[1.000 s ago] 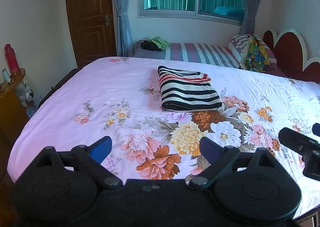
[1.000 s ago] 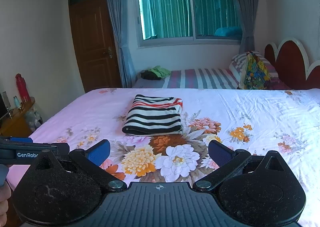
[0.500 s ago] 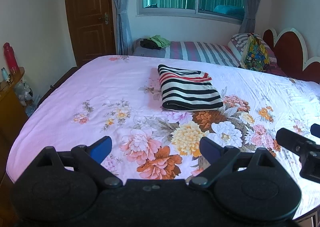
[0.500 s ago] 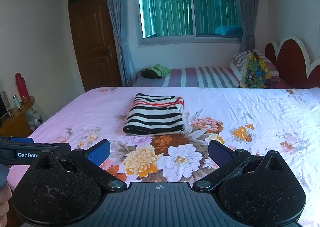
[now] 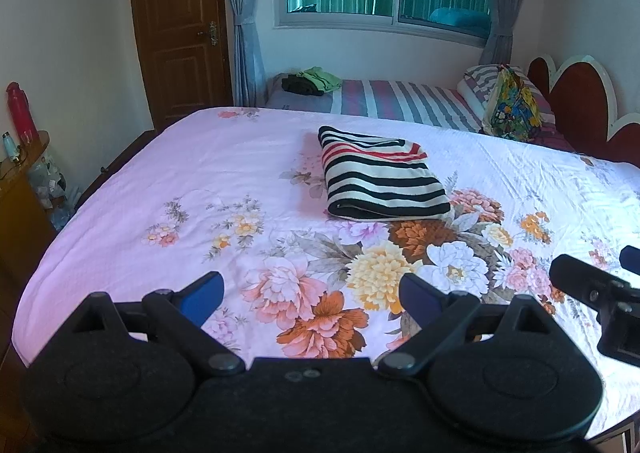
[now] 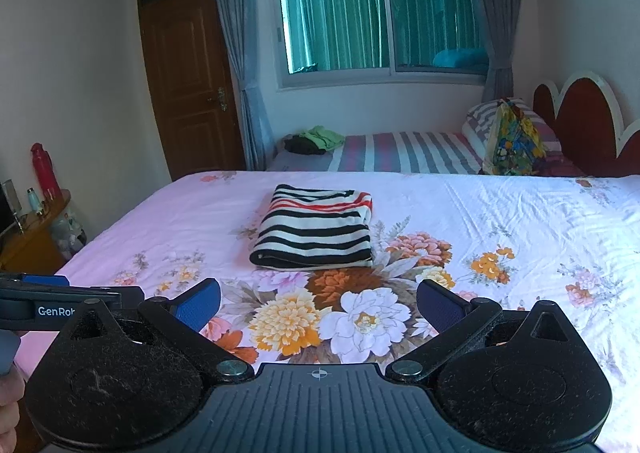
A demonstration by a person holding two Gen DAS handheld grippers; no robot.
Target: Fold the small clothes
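Change: since a second ago both views have drawn back slightly from the bed; the striped garment sits a little higher and farther in each view, and it lies where it lay.
Left gripper: jaws spread wide, nothing between them, held over the near floral part of the bed.
Right gripper: jaws likewise spread wide and empty, over the flower print.
Striped garment: a folded black, white and red bundle lying flat on the bed, well beyond both pairs of jaws; ahead and slightly right of the left pair, ahead and slightly left of the right pair.
Between: only bare flowered sheet lies between the jaws and the garment.
Around: a second bed with a striped cover beyond, carrying a small pile of green and dark clothes and a colourful bag; a wooden door; a curtained window; a red bottle on a side cabinet at the left.
Cut off: the right gripper shows only as a black part at the right edge of the left view; the left gripper's side and a bit of a hand are cropped at the left edge of the right view.
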